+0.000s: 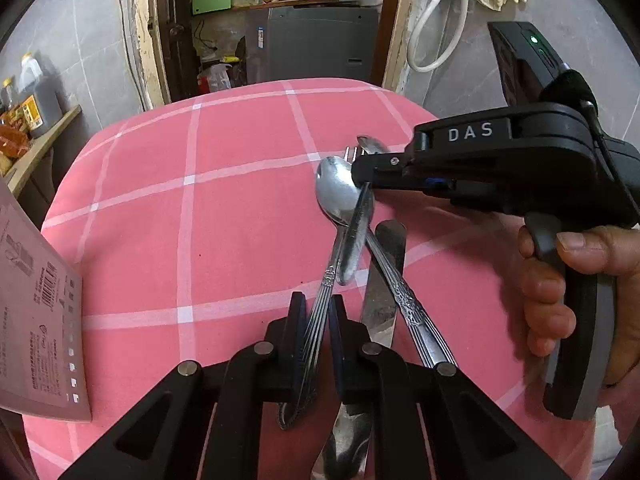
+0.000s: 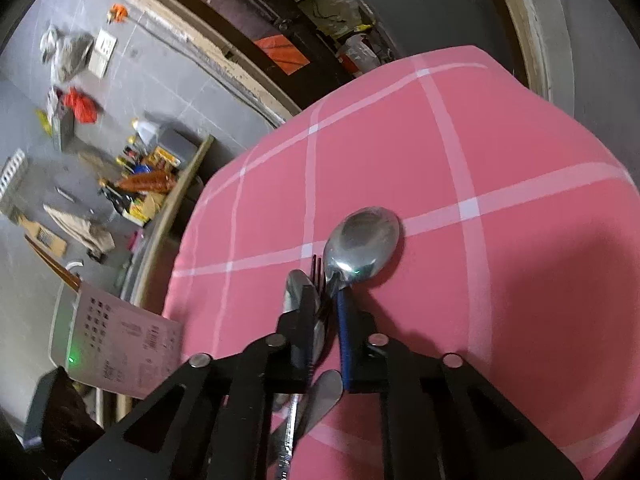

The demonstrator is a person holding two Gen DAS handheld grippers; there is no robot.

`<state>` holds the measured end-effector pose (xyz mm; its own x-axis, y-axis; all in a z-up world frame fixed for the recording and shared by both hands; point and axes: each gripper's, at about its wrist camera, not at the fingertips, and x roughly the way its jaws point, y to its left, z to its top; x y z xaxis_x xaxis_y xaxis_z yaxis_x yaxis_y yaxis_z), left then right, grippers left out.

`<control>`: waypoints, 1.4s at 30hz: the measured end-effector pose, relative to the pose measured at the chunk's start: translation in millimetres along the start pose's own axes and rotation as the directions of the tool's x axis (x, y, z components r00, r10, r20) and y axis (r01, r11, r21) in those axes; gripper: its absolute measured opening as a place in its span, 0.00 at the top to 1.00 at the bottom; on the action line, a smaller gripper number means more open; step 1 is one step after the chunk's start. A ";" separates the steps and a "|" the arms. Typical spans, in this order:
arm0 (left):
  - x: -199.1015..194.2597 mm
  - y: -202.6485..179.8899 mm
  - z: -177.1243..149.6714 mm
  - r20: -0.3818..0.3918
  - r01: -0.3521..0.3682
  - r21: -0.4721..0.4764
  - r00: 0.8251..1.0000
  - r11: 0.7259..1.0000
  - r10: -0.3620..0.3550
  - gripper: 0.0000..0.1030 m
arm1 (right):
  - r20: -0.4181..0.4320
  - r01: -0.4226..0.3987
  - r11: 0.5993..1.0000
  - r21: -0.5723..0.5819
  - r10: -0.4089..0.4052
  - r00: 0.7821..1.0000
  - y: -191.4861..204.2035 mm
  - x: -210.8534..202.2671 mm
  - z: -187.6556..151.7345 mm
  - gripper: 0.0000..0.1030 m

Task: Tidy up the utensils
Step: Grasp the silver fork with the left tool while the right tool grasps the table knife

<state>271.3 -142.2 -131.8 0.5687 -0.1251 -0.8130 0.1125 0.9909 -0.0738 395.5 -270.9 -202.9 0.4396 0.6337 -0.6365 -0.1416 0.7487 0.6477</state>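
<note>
While cutlery crosses on the pink cloth (image 1: 224, 216), left tool (image 1: 316, 312) clamps spoon handle (image 1: 316, 320); right tool (image 1: 362, 180) pinches small spoon (image 1: 356, 240)

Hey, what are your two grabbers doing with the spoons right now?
Left gripper shut on big spoon handle. Right gripper shut on small spoon. Fork and knife crossed underneath.

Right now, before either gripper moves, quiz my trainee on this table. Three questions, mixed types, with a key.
1. True or false: the left gripper is shut on the large spoon's handle.
2. The tablecloth is: A plain blue; B pink with white lines; C green stripes.
3. Name the flat-bladed utensil lying under the fork's handle.
Key: 1 true; 2 B; 3 the knife.
</note>
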 end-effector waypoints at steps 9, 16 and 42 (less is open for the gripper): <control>-3.9 5.1 -4.5 -0.016 0.011 -0.015 1.000 1.000 -0.012 0.90 | 0.032 -0.020 0.999 0.025 0.019 0.999 -7.5 -21.3 -6.4 0.96; -8.7 10.4 -6.7 -0.044 -0.001 -0.093 0.999 0.996 -0.003 0.90 | 0.014 -0.031 0.999 0.038 0.030 0.999 -11.8 -48.6 -13.5 0.97; -6.4 39.8 -4.0 -0.279 0.113 -0.235 0.944 0.965 -0.178 0.84 | -0.198 0.021 1.000 0.006 -0.020 0.980 -24.0 -63.3 -55.0 0.97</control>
<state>268.9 -101.7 -131.9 0.2892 -0.2809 -0.9151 -0.0192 0.9541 -0.2989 322.3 -318.3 -201.1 0.2576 0.6449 -0.7195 -0.1272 0.7608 0.6364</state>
